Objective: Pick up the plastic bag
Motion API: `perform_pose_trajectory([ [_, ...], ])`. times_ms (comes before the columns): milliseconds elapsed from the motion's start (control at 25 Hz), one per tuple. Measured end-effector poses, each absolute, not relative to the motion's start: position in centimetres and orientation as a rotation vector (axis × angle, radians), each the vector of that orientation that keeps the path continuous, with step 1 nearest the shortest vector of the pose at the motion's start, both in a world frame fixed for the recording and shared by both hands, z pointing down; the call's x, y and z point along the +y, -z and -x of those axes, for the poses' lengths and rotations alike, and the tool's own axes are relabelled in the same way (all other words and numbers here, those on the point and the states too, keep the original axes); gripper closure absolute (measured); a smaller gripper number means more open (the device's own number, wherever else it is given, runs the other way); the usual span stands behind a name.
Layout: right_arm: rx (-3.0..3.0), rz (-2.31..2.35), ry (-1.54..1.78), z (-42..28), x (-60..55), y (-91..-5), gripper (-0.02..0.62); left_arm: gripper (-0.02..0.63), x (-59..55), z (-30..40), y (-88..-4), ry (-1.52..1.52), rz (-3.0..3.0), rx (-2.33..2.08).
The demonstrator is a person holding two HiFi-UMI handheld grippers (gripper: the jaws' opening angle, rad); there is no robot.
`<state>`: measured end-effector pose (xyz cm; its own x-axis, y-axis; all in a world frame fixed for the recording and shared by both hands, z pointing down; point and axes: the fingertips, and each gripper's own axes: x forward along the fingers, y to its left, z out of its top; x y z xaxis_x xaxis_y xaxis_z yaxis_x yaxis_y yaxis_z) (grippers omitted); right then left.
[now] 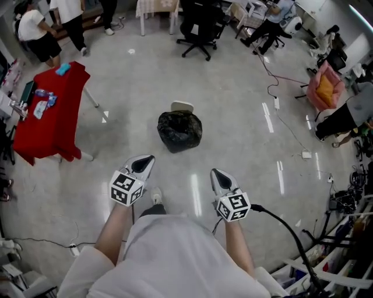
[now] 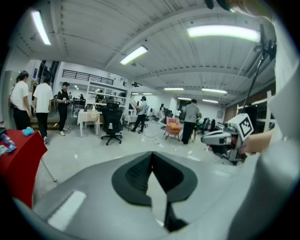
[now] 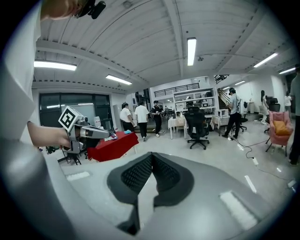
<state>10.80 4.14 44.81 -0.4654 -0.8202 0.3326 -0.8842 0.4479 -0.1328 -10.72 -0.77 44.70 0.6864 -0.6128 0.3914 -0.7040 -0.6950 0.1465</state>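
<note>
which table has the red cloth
The table on the person's left, with blue things on top; the far table wears a pale cloth.

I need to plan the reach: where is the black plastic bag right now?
In the head view, the black plastic bag sits on the floor at centre, ahead of the left gripper and right gripper, right of the red table.

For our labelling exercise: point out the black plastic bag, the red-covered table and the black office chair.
black plastic bag (image 1: 179, 131), head view, its crinkled top.
red-covered table (image 1: 53, 125), head view, bare cloth.
black office chair (image 1: 198, 24), head view, its seat.
</note>
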Motion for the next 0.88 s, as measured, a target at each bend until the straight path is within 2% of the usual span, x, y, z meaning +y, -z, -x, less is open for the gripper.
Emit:
perform_pose_trajectory([
  [560, -2.370, -1.576, -0.437, -5.8, -2.6, -45.9, 0.594, 0.601, -9.4, 16.5, -45.9, -0.465, -2.644, -0.948],
  [880, -2.356, -1.571, -0.451, -6.1, -5.7, -46.5, 0.594, 0.601, -12.5, 16.1, -46.8, -0.472, -2.627, -0.932],
])
